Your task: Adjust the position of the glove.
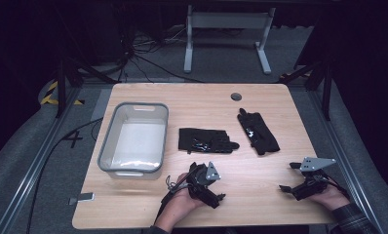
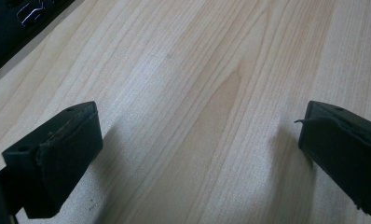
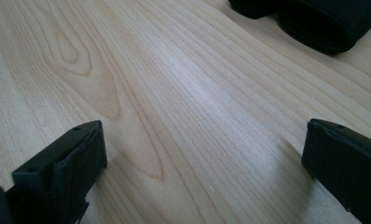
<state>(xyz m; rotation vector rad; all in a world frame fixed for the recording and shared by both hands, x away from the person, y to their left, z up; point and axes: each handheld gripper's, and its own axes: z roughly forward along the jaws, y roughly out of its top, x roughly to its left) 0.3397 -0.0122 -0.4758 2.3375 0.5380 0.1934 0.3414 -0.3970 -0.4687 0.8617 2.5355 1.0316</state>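
Viewing from above: two black gloves, one clear bin, two grippers on a wooden table. Flat glove at centre, fingers toward the right; second glove just beside it, lying diagonally. Left gripper and right gripper at the near edge, well apart from both gloves, jaws wide, nothing between. Right gripper view: a glove's dark edge, bare wood between the jaws.

Pale, matt wood-grain counter carries two black cloth gloves with glossy patches and a translucent plastic bin rimmed in grey.
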